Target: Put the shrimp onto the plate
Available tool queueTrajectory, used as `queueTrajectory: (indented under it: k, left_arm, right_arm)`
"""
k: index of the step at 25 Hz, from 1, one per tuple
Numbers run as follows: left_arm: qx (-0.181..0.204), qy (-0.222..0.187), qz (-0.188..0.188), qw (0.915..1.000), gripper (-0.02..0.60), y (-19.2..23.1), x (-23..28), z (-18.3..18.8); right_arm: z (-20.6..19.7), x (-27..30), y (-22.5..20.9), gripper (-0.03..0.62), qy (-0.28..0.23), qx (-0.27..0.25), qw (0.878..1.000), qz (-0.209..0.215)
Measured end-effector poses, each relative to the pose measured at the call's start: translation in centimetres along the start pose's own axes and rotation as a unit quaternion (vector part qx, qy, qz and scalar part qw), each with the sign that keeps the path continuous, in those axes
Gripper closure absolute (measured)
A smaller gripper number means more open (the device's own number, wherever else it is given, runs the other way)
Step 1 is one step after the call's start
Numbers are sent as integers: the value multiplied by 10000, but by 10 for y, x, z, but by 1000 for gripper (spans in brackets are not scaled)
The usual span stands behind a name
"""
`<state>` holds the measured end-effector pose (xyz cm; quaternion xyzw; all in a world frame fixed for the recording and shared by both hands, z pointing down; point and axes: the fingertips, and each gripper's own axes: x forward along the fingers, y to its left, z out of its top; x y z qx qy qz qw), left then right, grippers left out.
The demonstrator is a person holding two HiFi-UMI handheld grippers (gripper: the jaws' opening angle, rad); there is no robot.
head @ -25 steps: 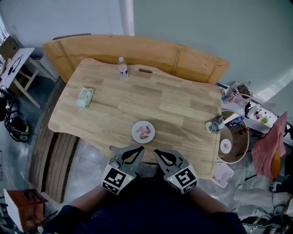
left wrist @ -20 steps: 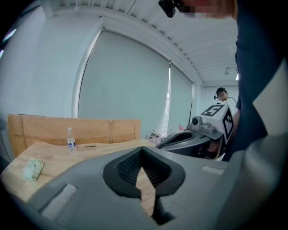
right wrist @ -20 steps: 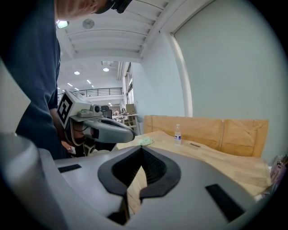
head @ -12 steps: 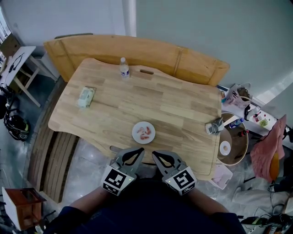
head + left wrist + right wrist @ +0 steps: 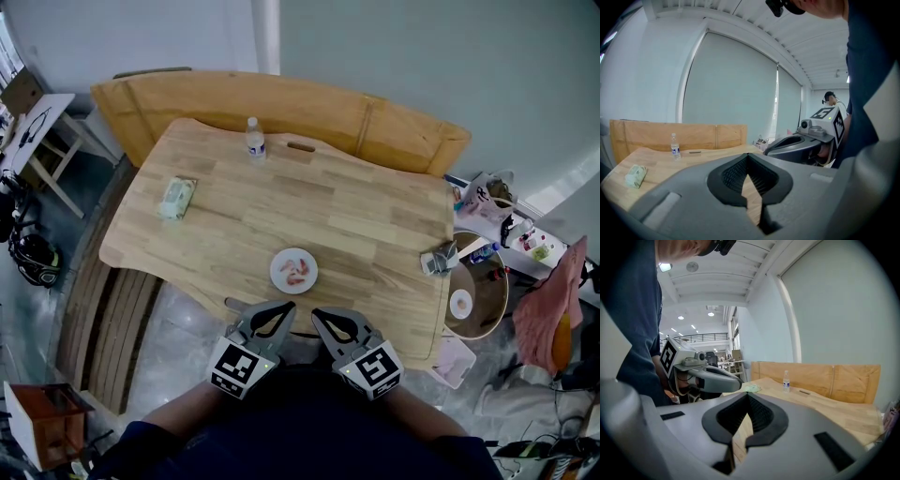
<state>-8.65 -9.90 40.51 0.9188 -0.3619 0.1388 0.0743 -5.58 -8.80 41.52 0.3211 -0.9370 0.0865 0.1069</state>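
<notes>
A pale green packet (image 5: 175, 198) lies near the left edge of the table (image 5: 375, 216); its print is too small to read. Right of it, at the far edge, a bottle (image 5: 252, 139) stands upright, with a label that is also unreadable. The plate (image 5: 293, 270) sits near the table's near edge, and the pink shrimp (image 5: 297, 272) lie on it. Just below the plate, off the table, the left gripper (image 5: 288, 306) and right gripper (image 5: 318, 313) hang side by side, apart from each other. Each carries a cube with black-and-white square markers and no words. In both gripper views the jaw tips meet, with nothing between them, and neither gripper touches anything.
</notes>
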Motion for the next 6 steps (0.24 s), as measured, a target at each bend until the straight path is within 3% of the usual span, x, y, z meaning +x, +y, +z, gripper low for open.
queueTrajectory:
  k: [6]
  left_arm:
    - [-14,15,-8,10000,575,-7,0,-4]
  right_arm:
    - [-5,-7,2,585,40,28,10000,7]
